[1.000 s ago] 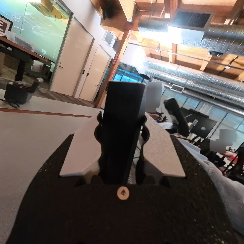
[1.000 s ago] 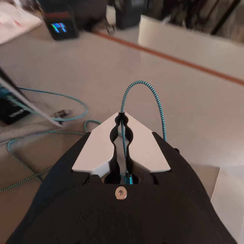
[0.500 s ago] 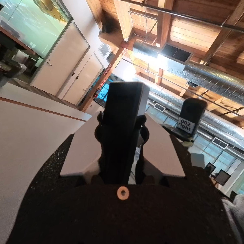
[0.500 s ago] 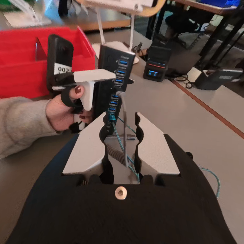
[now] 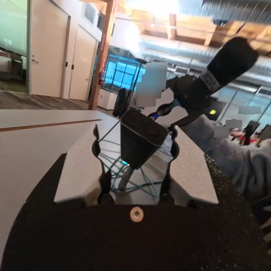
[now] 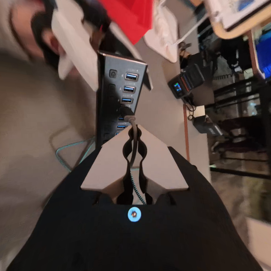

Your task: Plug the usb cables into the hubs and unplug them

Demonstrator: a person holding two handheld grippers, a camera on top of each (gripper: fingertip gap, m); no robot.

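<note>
A pale table [image 6: 161, 102] carries a black hub [image 6: 117, 90] at frame centre. The right gripper [image 6: 134, 129] is clamped on a grey cable [image 6: 134, 140]. The left gripper [image 5: 134, 132] has its jaws apart around the hub.

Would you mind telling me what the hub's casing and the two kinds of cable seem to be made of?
The hub looks like dark metal or hard plastic with a satin sheen; its top edge catches the light. The grey cable appears smooth rubbery plastic, without visible weave. The teal cable seems braided fabric: black-and-teal crosshatch shows along it.
</note>
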